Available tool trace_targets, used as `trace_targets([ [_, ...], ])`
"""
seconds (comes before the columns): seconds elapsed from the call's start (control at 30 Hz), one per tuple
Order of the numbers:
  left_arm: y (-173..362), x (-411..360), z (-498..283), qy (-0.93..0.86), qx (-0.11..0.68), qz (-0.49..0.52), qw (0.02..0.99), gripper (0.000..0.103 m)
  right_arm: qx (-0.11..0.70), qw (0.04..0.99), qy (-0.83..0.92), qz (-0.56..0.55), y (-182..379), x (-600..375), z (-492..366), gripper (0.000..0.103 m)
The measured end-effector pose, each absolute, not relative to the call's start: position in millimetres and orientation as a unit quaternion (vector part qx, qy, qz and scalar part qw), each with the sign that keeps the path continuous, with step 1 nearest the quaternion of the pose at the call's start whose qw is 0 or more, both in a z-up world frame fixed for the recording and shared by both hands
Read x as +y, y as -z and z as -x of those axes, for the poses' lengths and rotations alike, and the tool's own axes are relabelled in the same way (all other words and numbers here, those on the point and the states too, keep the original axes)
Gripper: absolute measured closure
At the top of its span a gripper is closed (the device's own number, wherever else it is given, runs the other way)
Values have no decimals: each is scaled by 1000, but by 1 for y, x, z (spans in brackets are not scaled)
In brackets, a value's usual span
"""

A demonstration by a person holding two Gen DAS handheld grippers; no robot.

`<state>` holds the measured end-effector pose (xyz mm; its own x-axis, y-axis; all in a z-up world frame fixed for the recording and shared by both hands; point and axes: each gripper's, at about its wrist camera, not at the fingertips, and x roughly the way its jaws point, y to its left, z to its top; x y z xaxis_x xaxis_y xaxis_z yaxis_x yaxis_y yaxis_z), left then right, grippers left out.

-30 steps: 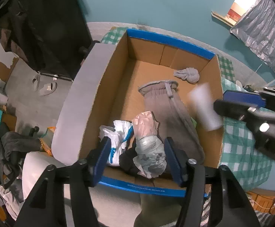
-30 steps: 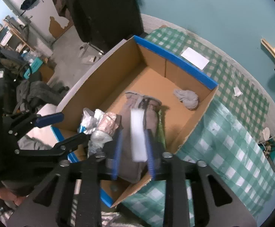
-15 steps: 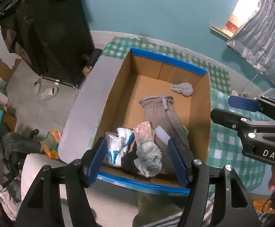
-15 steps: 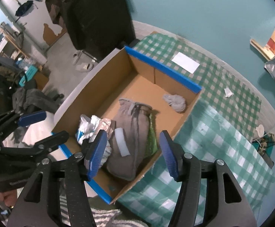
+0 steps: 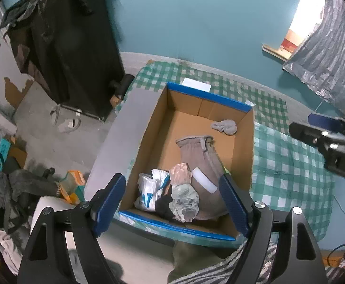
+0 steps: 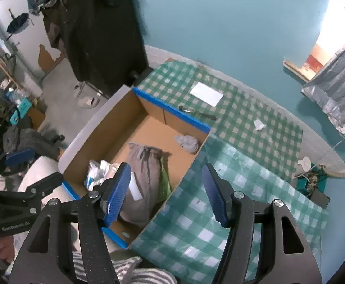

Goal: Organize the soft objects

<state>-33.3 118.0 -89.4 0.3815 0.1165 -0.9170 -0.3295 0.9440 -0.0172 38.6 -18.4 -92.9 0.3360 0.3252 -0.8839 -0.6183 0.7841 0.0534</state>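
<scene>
Left wrist view: the left gripper (image 5: 172, 201) hangs above the near end of the box (image 5: 249, 151), its jaws spread wide and holding nothing. Between them, lower down, lies the pile of soft things: a white bag (image 5: 150, 193) at about 7 o'clock from the middle of the box floor, a pale bundle (image 5: 184, 196) just beside it, and the grey cloth (image 5: 203, 161), whose long axis runs from 12 to 6 o'clock, away from the camera toward it. A white sponge (image 5: 204, 183) rests on the cloth, tilted, with its long side going from 10 to 4 o'clock. A small grey sock (image 5: 224, 126) lies apart at about 1 o'clock, near the far wall. The right gripper (image 5: 326, 137) shows at 3 o'clock, off the box, above the checked cover of the desk (image 5: 291, 165).

Right wrist view: the right gripper (image 6: 166, 193) has its jaws released and empty too. Its left finger is over the box edge, its right finger over the desk cover. The box lies at 10 to 11 o'clock from the jaws. On the desk, outside the box, I see a white paper (image 6: 205, 93) at 12 o'clock and a small crumpled scrap (image 6: 259, 124) at 1 o'clock, both well apart from the jaws.

In my judgement the right gripper is the nearer one for anything left on the desk.
</scene>
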Motion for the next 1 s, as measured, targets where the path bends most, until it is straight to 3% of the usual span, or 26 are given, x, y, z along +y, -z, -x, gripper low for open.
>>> trace_targets([
  [1.0,48,92,31,-136,529,66,835,20,487,827,-256,116,63,-57,-29,38],
])
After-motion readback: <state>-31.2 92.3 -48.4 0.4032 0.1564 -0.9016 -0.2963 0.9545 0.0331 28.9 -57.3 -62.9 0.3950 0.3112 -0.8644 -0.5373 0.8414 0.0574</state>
